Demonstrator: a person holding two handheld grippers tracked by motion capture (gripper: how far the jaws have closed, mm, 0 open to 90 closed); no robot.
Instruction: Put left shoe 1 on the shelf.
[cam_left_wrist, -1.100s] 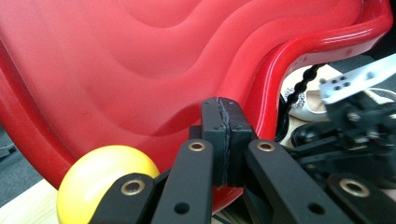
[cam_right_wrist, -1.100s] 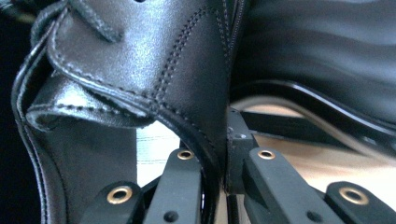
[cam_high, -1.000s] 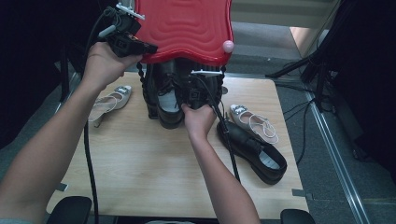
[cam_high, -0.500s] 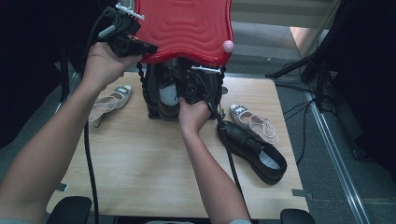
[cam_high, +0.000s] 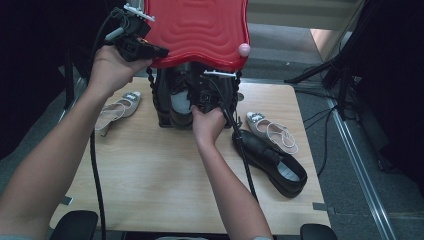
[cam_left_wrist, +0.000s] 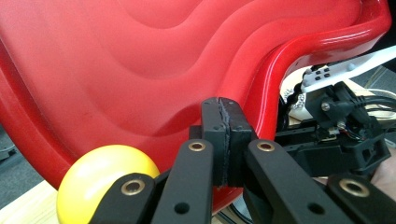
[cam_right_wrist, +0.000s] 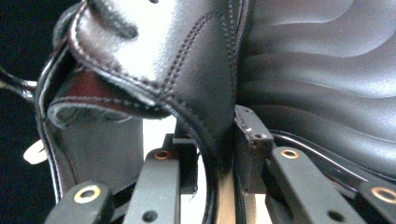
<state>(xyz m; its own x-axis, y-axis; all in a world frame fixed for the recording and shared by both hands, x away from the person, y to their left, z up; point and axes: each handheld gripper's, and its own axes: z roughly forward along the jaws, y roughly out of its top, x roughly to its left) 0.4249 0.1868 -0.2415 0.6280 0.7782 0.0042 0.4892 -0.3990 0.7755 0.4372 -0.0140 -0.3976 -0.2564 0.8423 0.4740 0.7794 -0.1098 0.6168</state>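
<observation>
Wooden table (cam_high: 150, 185), dark surroundings. Left gripper (cam_high: 150, 50), at 11 o'clock, is clamping the edge of the raised red lid (cam_high: 200, 27), jaws fully closed. Right gripper (cam_high: 202, 97), at table centre, is sitting inside the black box (cam_high: 162, 107) under the lid; its jaws have just been opening, with the side wall of the black shoe (cam_right_wrist: 187, 70) between them. Second black shoe (cam_high: 272, 162) is lying at 4 o'clock.

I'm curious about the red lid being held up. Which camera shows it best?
The high view: there the whole red lid shows, raised over the box, the left gripper at its edge. The left gripper view gives a close-up of its wavy surface, and the right gripper view only a dark ribbed surface, perhaps its underside.
</observation>
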